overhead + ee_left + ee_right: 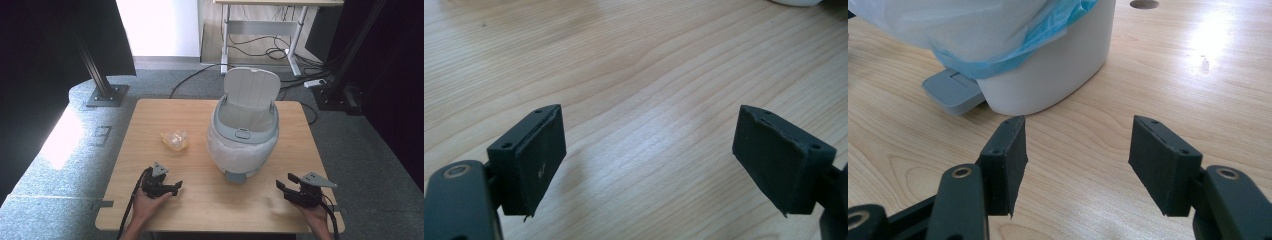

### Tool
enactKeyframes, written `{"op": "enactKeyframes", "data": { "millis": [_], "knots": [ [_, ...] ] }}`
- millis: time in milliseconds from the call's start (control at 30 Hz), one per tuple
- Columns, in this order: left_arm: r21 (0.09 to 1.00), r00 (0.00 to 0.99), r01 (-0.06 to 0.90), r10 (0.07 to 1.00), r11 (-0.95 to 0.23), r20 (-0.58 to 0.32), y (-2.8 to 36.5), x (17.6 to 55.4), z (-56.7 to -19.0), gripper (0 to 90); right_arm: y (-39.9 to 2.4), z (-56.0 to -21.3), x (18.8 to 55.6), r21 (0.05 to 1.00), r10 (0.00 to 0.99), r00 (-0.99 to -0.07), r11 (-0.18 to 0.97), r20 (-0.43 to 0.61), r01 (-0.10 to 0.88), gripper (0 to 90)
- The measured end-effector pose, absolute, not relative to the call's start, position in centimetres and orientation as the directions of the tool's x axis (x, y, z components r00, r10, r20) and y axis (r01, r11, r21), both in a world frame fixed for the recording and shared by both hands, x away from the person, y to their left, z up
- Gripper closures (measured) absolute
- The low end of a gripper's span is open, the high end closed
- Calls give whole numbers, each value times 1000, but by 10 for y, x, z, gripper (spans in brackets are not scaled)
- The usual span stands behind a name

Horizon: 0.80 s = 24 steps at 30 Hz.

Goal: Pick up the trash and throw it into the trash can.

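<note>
Both grippers idle at the near edge of the light wood-grain desk [150, 115], jaws spread and empty. The left gripper [172, 189] sits low over bare wood; its own view has both pads apart with only desk between them. The right gripper [281, 186] is also parted, nothing pinched; its view looks toward the base of the bin.

The work's things: a crumpled yellowish clear plastic wrapper [174, 139] lies on the desk, left of the bin and ahead of the left gripper, well apart from it. The small white pedal bin with grey rim and raised grey lid [243, 135] stands mid-desk, lid upright, lined with a pale blue-white plastic bag [998, 30] folded over the rim. A grey foot pedal [952, 90] sticks out at the base on the near side.

Judged risks:
- The wrapper is light and crinkly, so the jaws may slide it across the wood instead of pinching it, or catch only a corner that slips free on the lift.
- The loose liner overhangs the rim; a jaw brushing it could drag the bag or shift the light bin.
- Knocking the lid could drop it shut before the wrapper goes in.
- The wrapper could land on the rim or the bag fold and fall outside.

No brand, label or readable writing on the bin, the wrapper or the grippers.
</note>
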<state>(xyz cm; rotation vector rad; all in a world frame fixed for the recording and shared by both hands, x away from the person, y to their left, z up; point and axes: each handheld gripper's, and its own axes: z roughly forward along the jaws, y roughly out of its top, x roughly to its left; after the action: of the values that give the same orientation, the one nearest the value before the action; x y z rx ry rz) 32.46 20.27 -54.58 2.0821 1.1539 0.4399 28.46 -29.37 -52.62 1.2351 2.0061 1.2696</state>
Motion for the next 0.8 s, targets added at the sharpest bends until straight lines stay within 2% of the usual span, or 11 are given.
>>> {"op": "enactKeyframes", "data": {
  "millis": [433,800],
  "knots": [
    [737,511,600,858,-311,-55,213,335,-539,139,-294,-531,286,869,867,-492,186,74,459,396],
    [763,504,584,860,-278,-73,219,365,-521,140,-297,-531,288,867,870,-484,168,93,468,396]
  ]
}}
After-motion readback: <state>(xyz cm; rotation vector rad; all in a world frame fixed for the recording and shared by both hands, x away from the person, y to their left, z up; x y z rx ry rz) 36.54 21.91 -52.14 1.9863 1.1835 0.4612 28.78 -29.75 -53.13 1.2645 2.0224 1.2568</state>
